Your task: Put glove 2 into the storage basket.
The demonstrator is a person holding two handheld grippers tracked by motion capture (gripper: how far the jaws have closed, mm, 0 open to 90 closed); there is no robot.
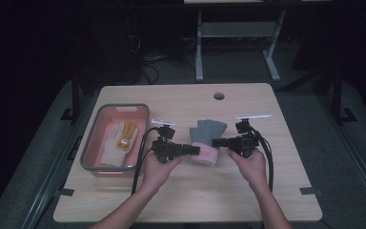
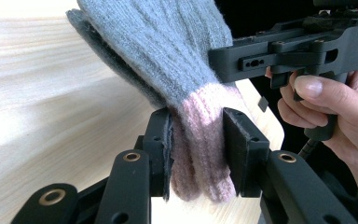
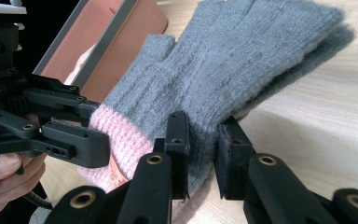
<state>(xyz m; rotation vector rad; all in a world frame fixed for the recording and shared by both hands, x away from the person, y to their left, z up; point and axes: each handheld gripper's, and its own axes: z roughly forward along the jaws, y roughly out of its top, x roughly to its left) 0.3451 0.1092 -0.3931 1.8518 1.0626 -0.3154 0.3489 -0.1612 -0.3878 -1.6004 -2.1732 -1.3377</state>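
Observation:
A grey knitted glove with a pink cuff (image 1: 208,138) lies at the middle of the wooden table (image 1: 186,200), held from both sides. My left gripper (image 1: 196,150) is shut on the pink cuff (image 2: 200,154), its pads pressing the knit from either side. My right gripper (image 1: 215,142) is shut on the grey part of the glove (image 3: 205,140) just above the cuff. In the right gripper view the glove's fingers (image 3: 242,46) point away from me and its far end rests on the table. The left gripper (image 3: 65,140) shows at that view's left, gripping the cuff.
A pink bin with a grey rim (image 1: 95,143) stands at the left of the table, with a white and yellow glove (image 1: 119,138) inside. A round cable hole (image 1: 218,96) sits near the far edge. A desk frame (image 1: 233,38) stands beyond the table.

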